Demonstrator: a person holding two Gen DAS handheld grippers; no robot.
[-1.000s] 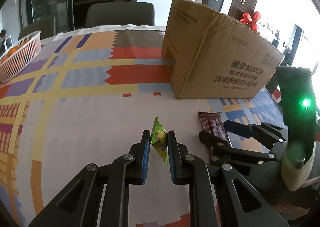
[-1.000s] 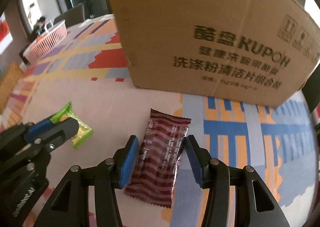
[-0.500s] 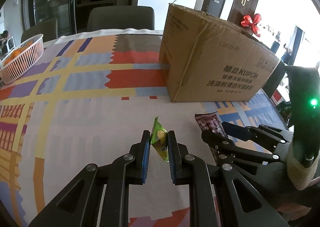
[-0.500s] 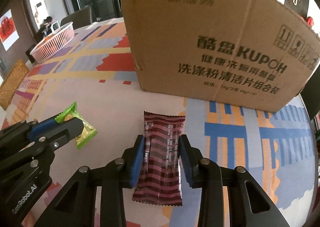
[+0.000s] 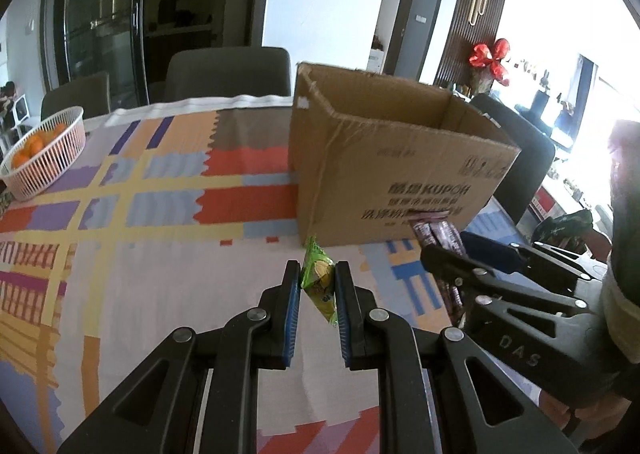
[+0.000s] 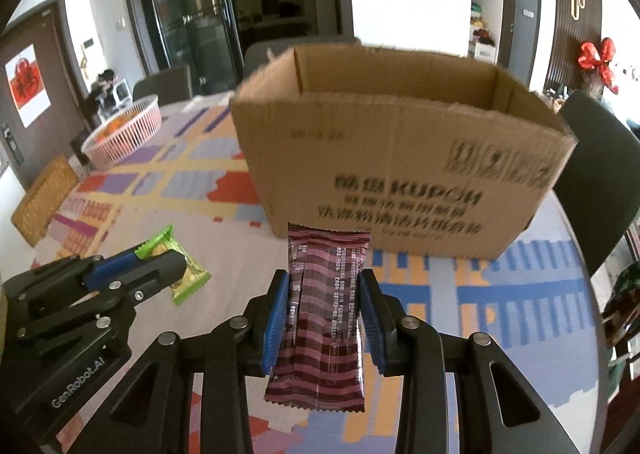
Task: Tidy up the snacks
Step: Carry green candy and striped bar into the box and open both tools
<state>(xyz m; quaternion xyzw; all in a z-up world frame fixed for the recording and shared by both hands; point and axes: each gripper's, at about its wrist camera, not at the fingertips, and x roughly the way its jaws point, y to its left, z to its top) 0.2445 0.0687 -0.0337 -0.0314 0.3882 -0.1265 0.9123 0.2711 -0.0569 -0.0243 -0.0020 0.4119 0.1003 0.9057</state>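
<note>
Both views are taken from cameras mounted behind each claw, looking forward along the fingers and slightly down over the patterned tabletop [image 5: 120,294]. The left wrist view is aimed past the left claw [image 5: 317,286] toward the near left corner of the cardboard box [image 5: 400,182], with the right claw [image 5: 452,254] seen at its right edge. The right wrist view faces the box's printed side [image 6: 400,182] squarely and from closer, the left claw [image 6: 160,258] entering at lower left. The box, the white basket [image 5: 44,150] and the tabletop are shared by both views.

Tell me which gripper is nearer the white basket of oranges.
Left. The left gripper sits on the basket's side; the right gripper is beyond it, farther away.
</note>
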